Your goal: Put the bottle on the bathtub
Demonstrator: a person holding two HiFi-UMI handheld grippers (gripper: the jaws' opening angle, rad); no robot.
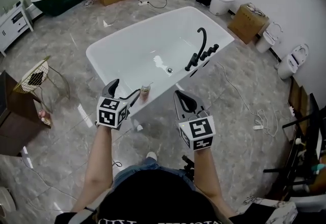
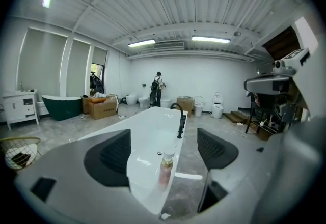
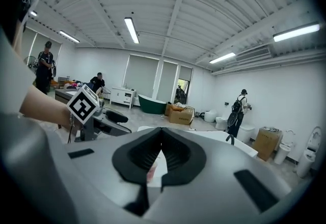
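Left gripper view: the bottle (image 2: 165, 167) stands free on the bathtub (image 2: 153, 125) rim at 6 o'clock, just ahead of the wide-open left gripper (image 2: 166, 147), and the right gripper (image 3: 162, 152) is closed and empty, so placing looks done and only a straight retreat remains.

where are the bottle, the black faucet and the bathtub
bottle (image 2: 165, 171), left gripper view, on its pinkish body
black faucet (image 1: 205, 42), head view, on its curved spout
bathtub (image 1: 111, 45), head view, on its left rim

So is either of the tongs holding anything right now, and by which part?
Nothing is held. The left tongs stand open, the bottle stands free on the bathtub rim, and the right tongs are shut on nothing.
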